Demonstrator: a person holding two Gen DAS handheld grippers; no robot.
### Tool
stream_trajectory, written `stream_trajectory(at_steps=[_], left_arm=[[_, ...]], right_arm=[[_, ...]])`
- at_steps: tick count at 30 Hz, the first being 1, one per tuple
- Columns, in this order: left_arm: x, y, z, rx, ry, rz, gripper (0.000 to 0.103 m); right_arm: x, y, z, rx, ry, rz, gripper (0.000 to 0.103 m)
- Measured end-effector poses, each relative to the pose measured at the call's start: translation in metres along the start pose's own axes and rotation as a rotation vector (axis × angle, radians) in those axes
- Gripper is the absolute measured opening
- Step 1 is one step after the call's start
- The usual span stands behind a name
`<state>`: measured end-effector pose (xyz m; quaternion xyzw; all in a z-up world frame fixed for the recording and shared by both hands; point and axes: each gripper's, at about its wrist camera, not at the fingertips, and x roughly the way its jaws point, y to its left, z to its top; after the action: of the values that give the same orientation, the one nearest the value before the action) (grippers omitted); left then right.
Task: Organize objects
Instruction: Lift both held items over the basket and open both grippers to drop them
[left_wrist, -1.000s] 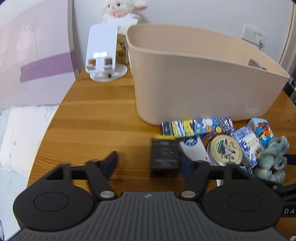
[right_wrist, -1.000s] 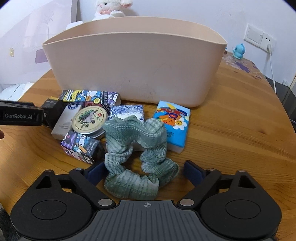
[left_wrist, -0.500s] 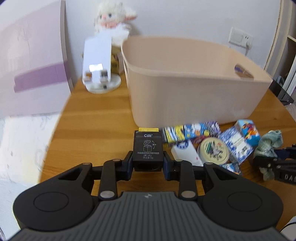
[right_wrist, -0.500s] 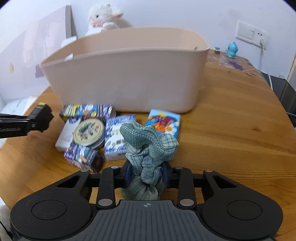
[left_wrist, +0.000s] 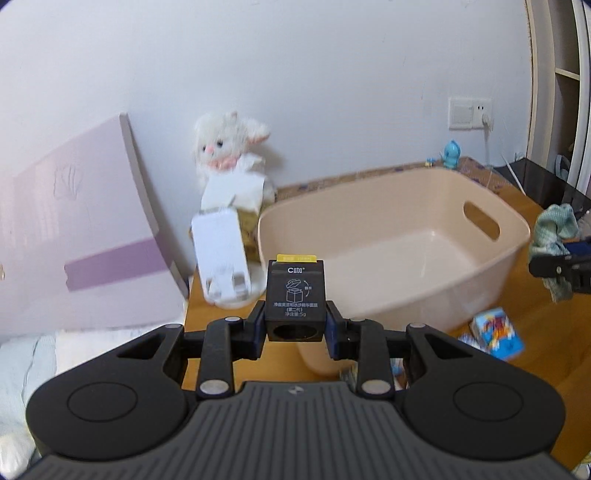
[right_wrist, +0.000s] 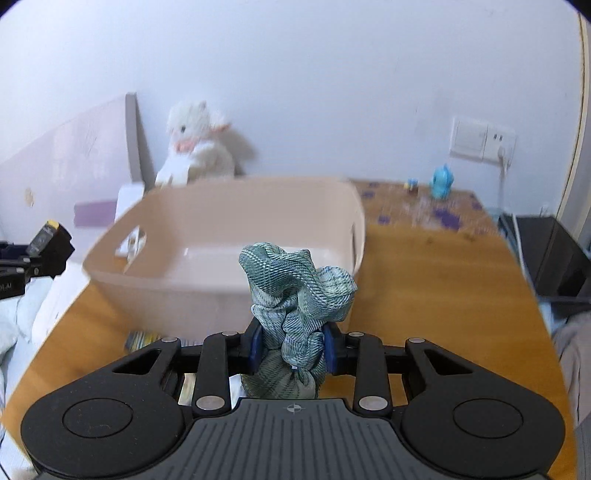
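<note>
My left gripper (left_wrist: 295, 328) is shut on a small black box (left_wrist: 295, 293) with a yellow tab, held in the air near the left end of the beige plastic bin (left_wrist: 388, 229). My right gripper (right_wrist: 293, 349) is shut on a green plaid scrunchie (right_wrist: 297, 295), held above the table in front of the bin (right_wrist: 229, 273). The bin's inside looks bare. The scrunchie also shows at the right edge of the left wrist view (left_wrist: 554, 229), and the black box shows at the left of the right wrist view (right_wrist: 50, 242).
A colourful packet (left_wrist: 496, 332) and other small items lie on the wooden table (right_wrist: 443, 295) in front of the bin. A white phone stand (left_wrist: 223, 254) and a plush lamb (left_wrist: 229, 151) stand behind the bin's left end. A blue figurine (right_wrist: 441, 182) stands far right.
Both grippers have risen from the table with their loads. The views now look down into the bin from above its rim. A second ago both grippers were open around their objects.
</note>
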<state>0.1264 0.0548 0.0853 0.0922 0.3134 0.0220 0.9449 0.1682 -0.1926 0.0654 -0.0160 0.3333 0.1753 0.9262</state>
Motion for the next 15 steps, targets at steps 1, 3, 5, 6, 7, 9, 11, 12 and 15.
stream_trajectory(at_steps=[1,3,5,6,7,9,11,12,15], left_arm=[[0.004,-0.002,0.006,0.0,-0.004,-0.005,0.034],[0.015,-0.005,0.018,-0.009,-0.006,-0.016,0.034],[0.028,-0.007,0.027,-0.019,-0.004,-0.025,0.034],[0.034,-0.009,0.031,-0.018,-0.004,-0.024,0.034],[0.041,-0.012,0.034,-0.017,-0.002,-0.022,0.034],[0.057,-0.018,0.041,-0.02,0.014,-0.034,0.034],[0.072,-0.023,0.046,-0.035,0.036,-0.055,0.034],[0.08,-0.025,0.047,-0.043,0.05,-0.063,0.034],[0.101,-0.034,0.046,-0.051,0.098,-0.075,0.034]], right_arm=[[0.002,-0.002,0.006,0.001,-0.005,-0.001,0.03],[0.01,-0.005,0.019,0.005,-0.007,0.005,0.03],[0.019,-0.007,0.031,0.001,-0.008,0.007,0.03],[0.025,-0.007,0.037,-0.005,-0.008,0.004,0.03],[0.03,-0.007,0.043,-0.008,-0.01,0.001,0.03],[0.04,-0.009,0.054,-0.009,-0.01,-0.004,0.03],[0.052,-0.009,0.064,-0.005,0.003,-0.01,0.03],[0.058,-0.008,0.067,-0.007,0.014,-0.01,0.03],[0.078,-0.002,0.069,-0.032,0.066,-0.007,0.03]])
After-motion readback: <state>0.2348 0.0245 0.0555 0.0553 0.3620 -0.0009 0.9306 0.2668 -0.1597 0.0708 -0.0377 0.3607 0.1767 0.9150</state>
